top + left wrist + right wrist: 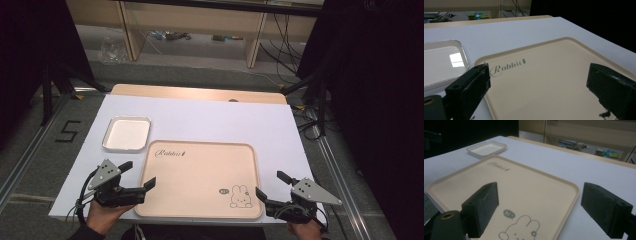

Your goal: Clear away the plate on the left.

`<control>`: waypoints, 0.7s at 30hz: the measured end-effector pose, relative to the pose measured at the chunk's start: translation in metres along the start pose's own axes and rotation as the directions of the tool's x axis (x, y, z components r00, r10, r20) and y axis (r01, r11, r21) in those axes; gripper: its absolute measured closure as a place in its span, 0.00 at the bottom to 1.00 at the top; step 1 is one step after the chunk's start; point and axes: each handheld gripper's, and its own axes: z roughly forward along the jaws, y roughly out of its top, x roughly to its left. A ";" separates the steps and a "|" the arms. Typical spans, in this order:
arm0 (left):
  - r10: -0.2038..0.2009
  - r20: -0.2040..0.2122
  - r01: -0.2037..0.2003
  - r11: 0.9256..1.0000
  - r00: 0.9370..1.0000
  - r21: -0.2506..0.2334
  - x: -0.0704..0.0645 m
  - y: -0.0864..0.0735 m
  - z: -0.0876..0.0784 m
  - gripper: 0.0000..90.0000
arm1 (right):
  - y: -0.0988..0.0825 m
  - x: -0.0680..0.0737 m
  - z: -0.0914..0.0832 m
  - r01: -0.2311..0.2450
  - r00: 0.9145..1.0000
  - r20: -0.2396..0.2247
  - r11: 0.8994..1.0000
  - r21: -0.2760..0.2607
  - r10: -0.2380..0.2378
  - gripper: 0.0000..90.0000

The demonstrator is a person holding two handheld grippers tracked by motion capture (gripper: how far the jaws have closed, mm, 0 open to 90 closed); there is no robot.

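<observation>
The beige tray [200,175] lies at the desk's [225,120] near edge. It looks stiff, light and smooth; grip its raised rim. Left tongs [137,175] and right tongs [270,184] gape wide, empty, flanking its near corners.

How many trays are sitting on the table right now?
2. A large beige tray with a rabbit drawing lies at the near middle, between the two grippers. A smaller white tray sits just beyond its far left corner. Both look empty.

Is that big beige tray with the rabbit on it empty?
Empty. The beige tray shows bare surface in every view, just its printed rabbit.
</observation>
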 end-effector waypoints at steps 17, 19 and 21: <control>0.000 -0.002 0.000 1.000 1.000 0.019 0.001 0.000 0.002 0.05 | 0.000 0.000 0.000 0.000 1.000 0.000 1.000 0.000 0.000 0.17; 0.002 -0.004 -0.002 1.000 1.000 0.020 0.001 0.000 0.002 0.05 | 0.000 0.000 0.000 0.001 1.000 0.000 1.000 0.000 -0.001 0.17; -0.002 -0.006 0.002 1.000 1.000 0.020 0.002 0.000 0.002 0.05 | 0.000 0.000 0.000 0.000 1.000 0.001 1.000 0.000 0.000 0.17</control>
